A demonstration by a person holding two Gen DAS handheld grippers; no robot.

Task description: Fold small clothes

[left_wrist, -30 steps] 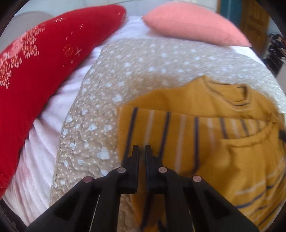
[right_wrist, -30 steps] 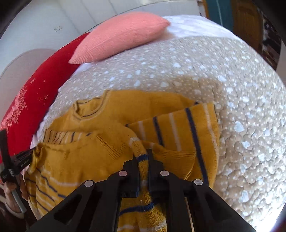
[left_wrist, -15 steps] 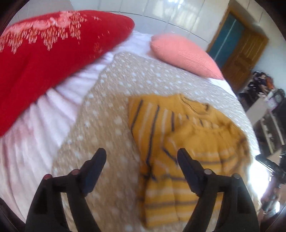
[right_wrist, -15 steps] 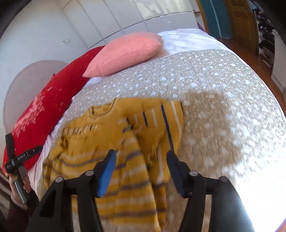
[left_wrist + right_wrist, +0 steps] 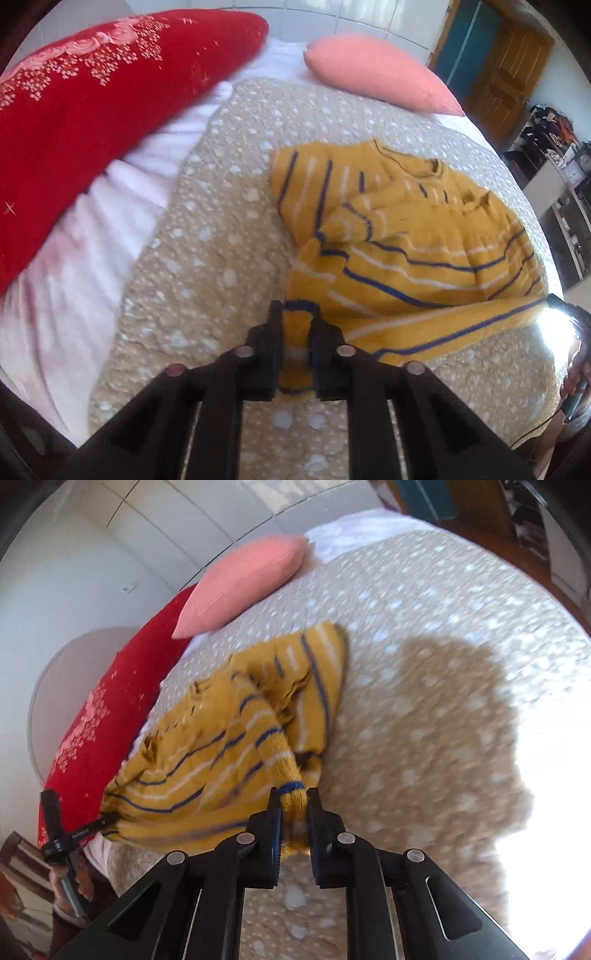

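A small mustard-yellow sweater [image 5: 413,236] with navy and white stripes lies partly folded on a beige spotted bedspread [image 5: 207,258]. My left gripper [image 5: 295,314] is shut on the sweater's near corner, by the navy hem band. In the right wrist view the same sweater [image 5: 221,746] is bunched and lifted. My right gripper [image 5: 293,795] is shut on a striped cuff or hem corner. The left gripper [image 5: 62,834] shows at the far left of the right wrist view.
A large red embroidered pillow [image 5: 92,96] lies left and a pink pillow [image 5: 380,77] at the bed's head. White sheet [image 5: 74,251] shows beside the bedspread. A wooden door [image 5: 506,70] and shelves stand at right. Strong sunlight washes out the bedspread's right part [image 5: 535,775].
A second ago both grippers were shut on the sweater; half a second ago both were open and raised. Now both are shut on the sweater's near hem corners.
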